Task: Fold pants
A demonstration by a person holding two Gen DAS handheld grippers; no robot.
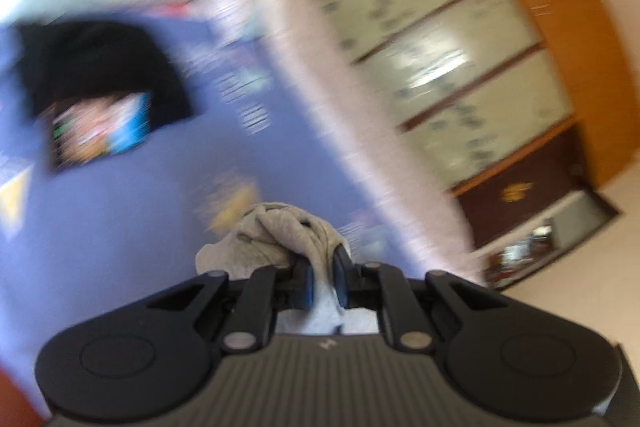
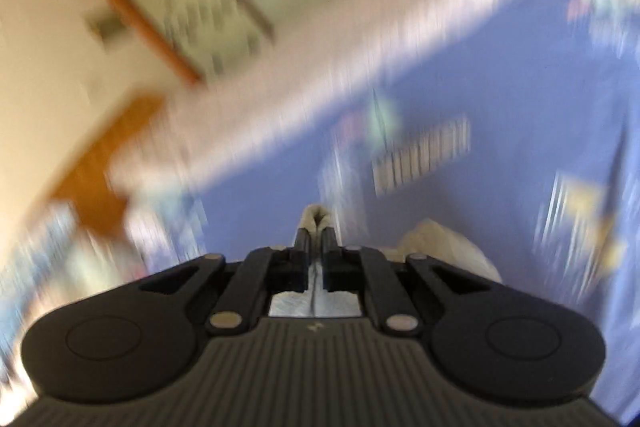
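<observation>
Bunching between jaws: pale grey pants [image 1: 280,235], crumpled, soft.

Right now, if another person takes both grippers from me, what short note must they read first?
Left gripper: shut on a bunch of the grey pants.
Right gripper: shut on a pale fabric edge, likely the same pants.
Both views are blurred; the blue bedsheet lies below.
A dark garment lies further away on the sheet.
Done: both grips taken.
Left: no fold visible yet; spread and fold.

A blue patterned bedsheet [image 1: 132,227] bears a folded black garment [image 1: 100,67].
</observation>
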